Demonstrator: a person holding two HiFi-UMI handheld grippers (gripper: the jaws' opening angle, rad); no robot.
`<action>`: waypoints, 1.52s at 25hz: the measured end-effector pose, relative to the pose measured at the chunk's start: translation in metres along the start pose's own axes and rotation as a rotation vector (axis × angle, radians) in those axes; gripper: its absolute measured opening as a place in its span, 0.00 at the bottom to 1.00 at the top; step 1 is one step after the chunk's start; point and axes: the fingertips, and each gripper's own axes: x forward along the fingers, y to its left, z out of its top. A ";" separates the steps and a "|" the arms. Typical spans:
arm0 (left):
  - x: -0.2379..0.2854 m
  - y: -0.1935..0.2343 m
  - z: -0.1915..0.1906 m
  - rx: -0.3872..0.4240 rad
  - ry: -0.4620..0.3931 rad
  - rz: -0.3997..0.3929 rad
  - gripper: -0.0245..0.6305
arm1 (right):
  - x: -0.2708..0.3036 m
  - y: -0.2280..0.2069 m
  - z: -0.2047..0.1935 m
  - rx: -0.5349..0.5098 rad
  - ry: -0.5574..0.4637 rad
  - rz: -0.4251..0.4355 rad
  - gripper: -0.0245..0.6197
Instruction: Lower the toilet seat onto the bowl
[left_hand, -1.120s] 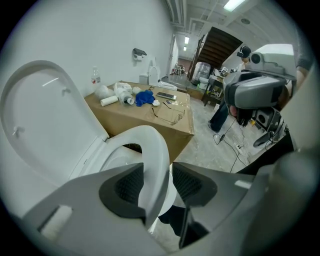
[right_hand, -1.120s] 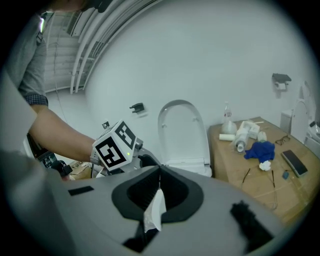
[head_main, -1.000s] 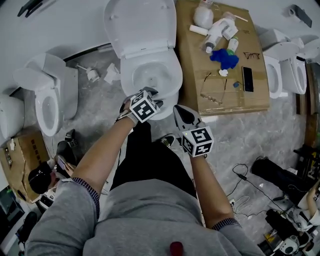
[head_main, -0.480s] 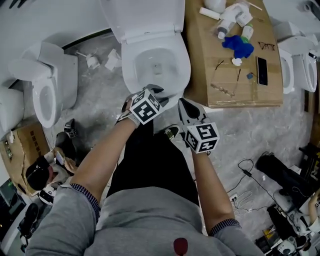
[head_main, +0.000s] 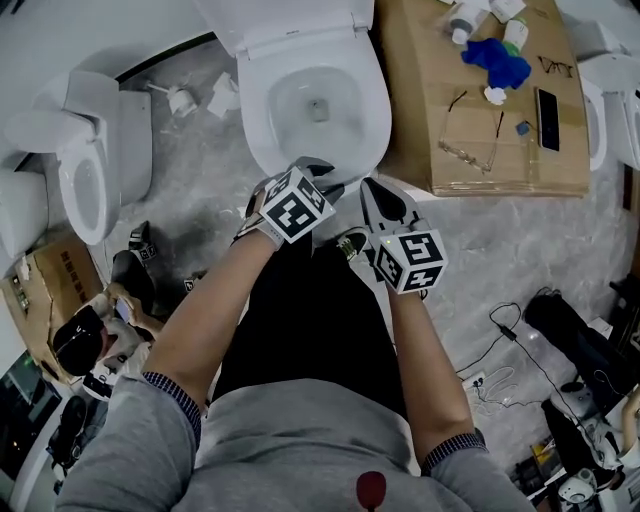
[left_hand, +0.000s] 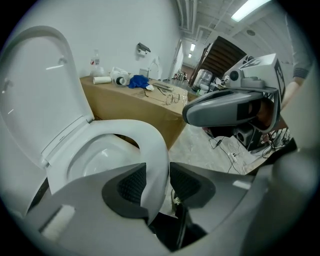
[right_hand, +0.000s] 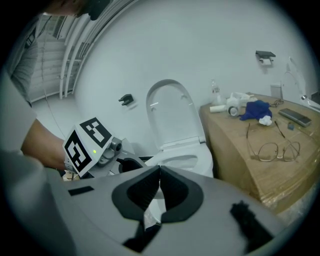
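Note:
The white toilet (head_main: 262, 140) stands at top centre with its lid (head_main: 290, 25) upright against the wall. The toilet seat (left_hand: 147, 135) lies low over the bowl (head_main: 315, 105). Its front rim runs between the pads of my left gripper (left_hand: 157, 182), which press on it from both sides. These jaws have just been closing, with the seat between them. In the head view the left gripper (head_main: 318, 172) sits at the seat's front edge. My right gripper (head_main: 373, 188) hovers just right of it, off the toilet. Its pads (right_hand: 159, 192) meet with nothing held.
A big cardboard box (head_main: 470, 160) stands right of the toilet, carrying glasses (head_main: 465, 125), a blue cloth (head_main: 495, 60) and a phone (head_main: 547, 105). More toilets stand at the left (head_main: 85, 170) and far right. Cables (head_main: 510, 340) and gear litter the floor.
Both grippers have sunk lower. The seat, held in the left gripper, has come down toward the bowl. The right gripper stays shut beside it.

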 end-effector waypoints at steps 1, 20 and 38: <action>0.004 -0.001 -0.003 -0.001 0.005 -0.004 0.28 | 0.001 -0.001 -0.004 0.004 0.003 -0.002 0.06; 0.074 -0.010 -0.059 -0.029 0.078 -0.075 0.26 | 0.038 -0.025 -0.061 0.041 0.044 -0.031 0.06; 0.129 -0.002 -0.097 -0.061 0.127 -0.105 0.22 | 0.053 -0.043 -0.121 0.056 0.115 -0.042 0.06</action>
